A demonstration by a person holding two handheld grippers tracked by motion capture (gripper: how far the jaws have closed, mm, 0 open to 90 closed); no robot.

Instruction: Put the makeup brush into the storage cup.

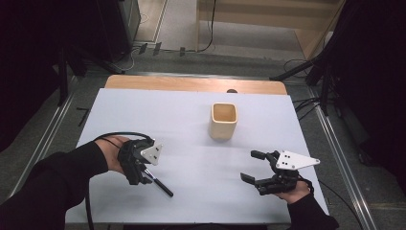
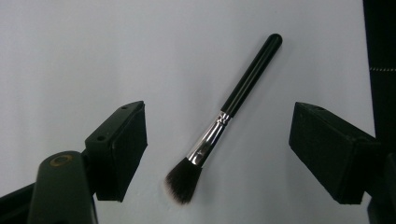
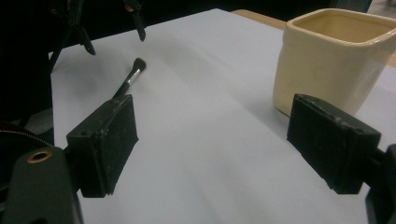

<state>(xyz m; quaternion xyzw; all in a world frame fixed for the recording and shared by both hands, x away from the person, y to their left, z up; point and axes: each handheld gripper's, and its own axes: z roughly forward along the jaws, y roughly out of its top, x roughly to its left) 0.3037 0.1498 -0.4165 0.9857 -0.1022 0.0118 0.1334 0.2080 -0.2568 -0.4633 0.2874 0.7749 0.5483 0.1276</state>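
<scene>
The brush point(image 2: 224, 119) lies flat on the table point(image 1: 191, 120), at its near left, well apart from the cup point(image 1: 223, 120) standing upright farther back. The left gripper point(image 1: 143, 167) is held above the brush with its jaws spread to either side, nothing touched. The right gripper point(image 1: 256, 167) is also spread and empty, near the right edge. The pickup seems to be the step in hand: the jaws are best lowered squarely across the handle just above the silver ferrule, clear of the bristles, then closed gently so the brush is not rolled away.
</scene>
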